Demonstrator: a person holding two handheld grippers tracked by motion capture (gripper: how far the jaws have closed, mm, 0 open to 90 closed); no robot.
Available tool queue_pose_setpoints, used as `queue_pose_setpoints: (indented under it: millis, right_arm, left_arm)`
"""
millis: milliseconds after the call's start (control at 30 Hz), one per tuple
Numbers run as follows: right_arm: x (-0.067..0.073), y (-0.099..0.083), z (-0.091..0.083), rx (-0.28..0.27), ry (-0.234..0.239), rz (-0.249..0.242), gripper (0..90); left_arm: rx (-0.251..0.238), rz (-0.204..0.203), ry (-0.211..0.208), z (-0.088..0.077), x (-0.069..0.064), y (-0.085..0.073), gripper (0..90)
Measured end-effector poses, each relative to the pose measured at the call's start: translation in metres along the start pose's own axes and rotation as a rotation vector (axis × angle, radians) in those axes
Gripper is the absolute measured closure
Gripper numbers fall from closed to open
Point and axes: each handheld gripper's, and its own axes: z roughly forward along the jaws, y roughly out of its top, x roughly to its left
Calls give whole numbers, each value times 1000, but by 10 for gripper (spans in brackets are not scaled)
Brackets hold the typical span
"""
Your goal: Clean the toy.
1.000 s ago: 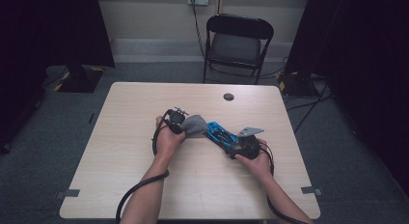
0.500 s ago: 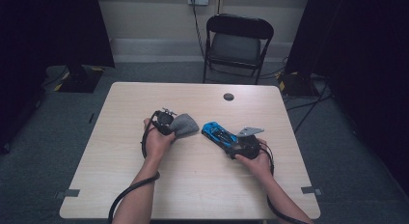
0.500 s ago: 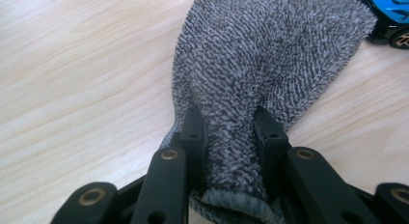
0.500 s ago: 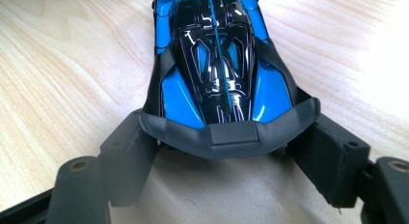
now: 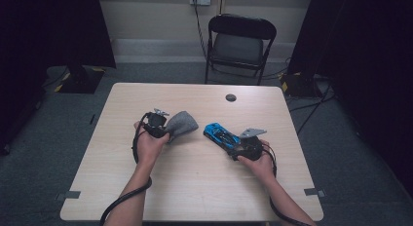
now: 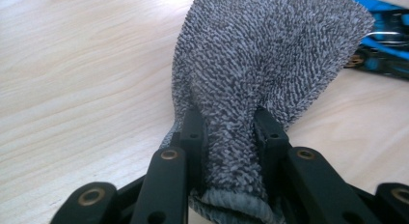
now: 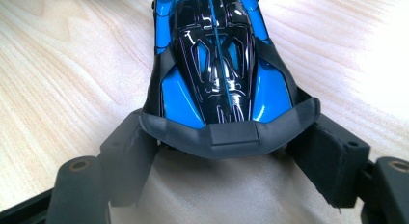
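Pale wood bench carries everything. From above, a folding chair stands beyond it. The left gripper has its jaws pinched on a grey knitted cloth; the right gripper clamps a blue toy car's rear between its jaws.

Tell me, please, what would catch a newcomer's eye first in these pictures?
Most likely the shiny blue toy car right of the table's middle, its rear end clamped between the jaws of the right gripper. Next comes the grey knitted cloth pinched in the left gripper, left of the car and apart from it. Beyond the pale wooden table stands a black folding chair.
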Motion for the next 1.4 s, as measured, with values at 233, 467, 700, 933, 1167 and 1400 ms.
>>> queue_pose_setpoints:
  millis: [233, 467, 700, 933, 1167, 1400]
  right_arm:
    - [0, 0, 0, 0, 0, 0, 262]
    - [0, 0, 0, 0, 0, 0, 262]
    - [0, 0, 0, 0, 0, 0, 262]
    - [0, 0, 0, 0, 0, 0, 261]
    - [0, 0, 0, 0, 0, -1, 262]
    - [0, 0, 0, 0, 0, -1, 262]
  left_arm:
    - [-27, 43, -51, -7, -19, 2, 708]
    - [-22, 76, -97, -6, -42, 5, 709]
    - [-37, 112, -137, -3, -65, 7, 709]
    - [-39, 174, -144, 2, -89, 15, 708]
    - [-23, 240, -158, 15, -115, 23, 708]
    - [1, 310, -151, 25, -141, 30, 706]
